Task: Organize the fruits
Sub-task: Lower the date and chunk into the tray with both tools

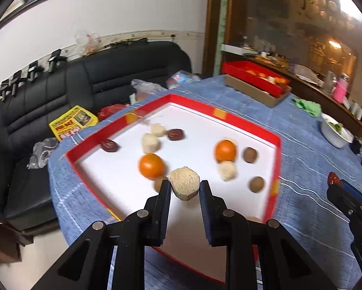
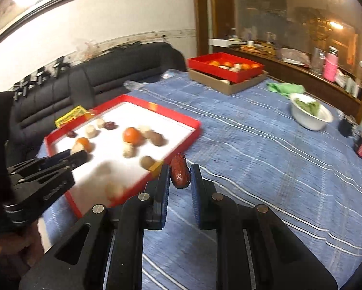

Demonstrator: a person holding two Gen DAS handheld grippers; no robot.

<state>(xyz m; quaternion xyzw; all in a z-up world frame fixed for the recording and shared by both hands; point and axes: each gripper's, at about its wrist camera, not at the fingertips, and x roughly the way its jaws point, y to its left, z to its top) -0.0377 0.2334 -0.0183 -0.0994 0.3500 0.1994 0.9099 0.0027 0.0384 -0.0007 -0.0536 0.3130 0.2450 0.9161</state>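
Left wrist view: left gripper [image 1: 184, 188] clamped on a beige hexagonal cake [image 1: 184, 183], held across its flats above the near part of the white-floored red tray [image 1: 276, 159]. Just behind the left jaw, a brown round fruit partly hidden, then an orange [image 1: 151, 165]. Farther in: second orange [image 1: 225, 150], pale cakes, brown round fruits, two dark dates near the far-left wall.

Right wrist view: right gripper [image 2: 180, 175] clamped on a red date [image 2: 180, 174], long axis upright between the jaws, tips poking out above and below. Held over the blue-cloth desk [image 2: 265, 149], just outside the tray's near-right corner; tray lies forward-left of these jaws. Far end of desk: second red tray [image 2: 229, 66] with sorted fruit, stacked on a cardboard box, straight ahead and well apart.

Judgement: right gripper nearer to far tray; carry forward, not left.
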